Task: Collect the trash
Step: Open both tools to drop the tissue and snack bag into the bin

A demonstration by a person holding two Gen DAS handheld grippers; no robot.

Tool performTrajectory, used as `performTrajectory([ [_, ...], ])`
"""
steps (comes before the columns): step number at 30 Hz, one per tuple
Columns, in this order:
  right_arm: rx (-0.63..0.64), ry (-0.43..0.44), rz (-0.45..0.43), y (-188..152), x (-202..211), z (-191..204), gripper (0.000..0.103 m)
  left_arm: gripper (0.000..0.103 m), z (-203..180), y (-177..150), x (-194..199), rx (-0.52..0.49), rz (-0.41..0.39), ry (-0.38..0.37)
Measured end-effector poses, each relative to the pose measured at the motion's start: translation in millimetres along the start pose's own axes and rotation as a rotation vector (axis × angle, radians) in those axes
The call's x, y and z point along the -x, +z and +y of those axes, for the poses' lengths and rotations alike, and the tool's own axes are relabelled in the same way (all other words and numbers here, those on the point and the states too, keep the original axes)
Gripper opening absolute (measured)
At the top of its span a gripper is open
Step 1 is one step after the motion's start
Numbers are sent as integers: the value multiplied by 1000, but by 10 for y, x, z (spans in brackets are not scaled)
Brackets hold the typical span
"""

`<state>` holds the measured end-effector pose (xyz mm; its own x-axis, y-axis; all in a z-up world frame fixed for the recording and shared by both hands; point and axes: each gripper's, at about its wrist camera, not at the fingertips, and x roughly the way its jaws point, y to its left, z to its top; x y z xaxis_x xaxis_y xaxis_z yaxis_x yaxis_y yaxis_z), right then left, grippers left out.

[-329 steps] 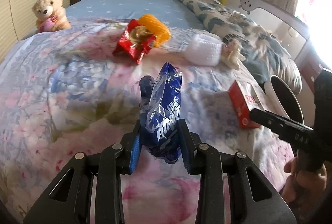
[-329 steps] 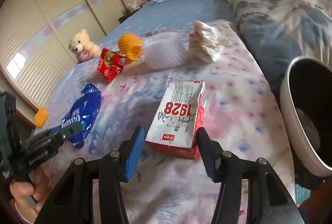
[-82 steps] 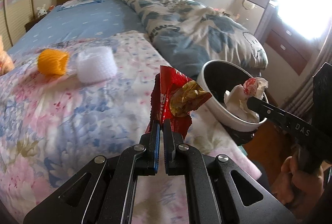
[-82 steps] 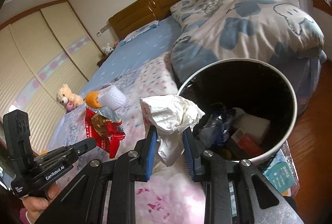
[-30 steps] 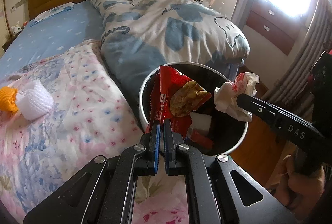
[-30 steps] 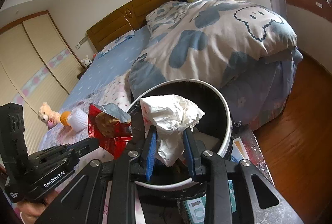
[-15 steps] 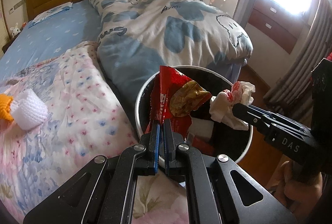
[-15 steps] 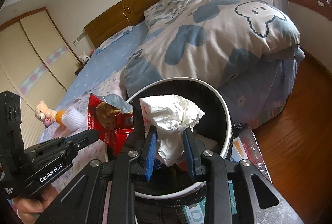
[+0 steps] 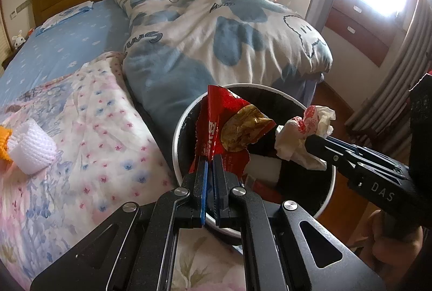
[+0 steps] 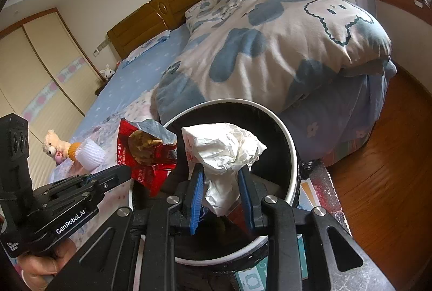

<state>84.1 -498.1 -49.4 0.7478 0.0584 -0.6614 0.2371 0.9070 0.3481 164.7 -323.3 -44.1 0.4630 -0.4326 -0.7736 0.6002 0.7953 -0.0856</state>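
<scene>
Crinkly red wrapper (image 9: 229, 129) is dangling feather-light from the left gripper (image 9: 212, 177), pinched at its bottom edge; right gripper (image 10: 220, 196) is squeezing soft crumpled paper (image 10: 224, 148) over the bin (image 10: 291, 156).

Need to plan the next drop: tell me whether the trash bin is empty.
Not empty: inside the trash bin, a white block and red packaging lie below the held wrappers.

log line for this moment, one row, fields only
left hand-held gripper: shut on red snack wrapper | right hand-held gripper: shut on crumpled paper | both over trash bin | not released
</scene>
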Motion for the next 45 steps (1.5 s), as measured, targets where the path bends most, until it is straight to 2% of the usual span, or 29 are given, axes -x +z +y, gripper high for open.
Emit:
performTrajectory([
  [22,-4,-4,21,58,-62,-43,30,4,-49,48,-127,-10,38,-5],
  [28,-15,-10,35,64,-87,-75,46,19,-28,28,-73,-4,32,-12],
  [30,-17,-10,32,67,-77,-76,50,29,-3,-3,-44,4,29,-12],
  [34,-13,-12,23,64,-44,-43,56,38,101,-111,56,26,11,-5],
  [35,-13,-10,21,63,-38,-29,61,41,137,-144,86,35,6,-2],
  [38,-10,2,6,40,2,49,77,49,294,-278,203,69,-9,16],
  [42,3,22,-13,-12,37,234,85,60,582,-490,387,130,-33,60],
  [45,22,48,-22,-64,40,424,90,63,826,-634,490,193,-38,79],
])
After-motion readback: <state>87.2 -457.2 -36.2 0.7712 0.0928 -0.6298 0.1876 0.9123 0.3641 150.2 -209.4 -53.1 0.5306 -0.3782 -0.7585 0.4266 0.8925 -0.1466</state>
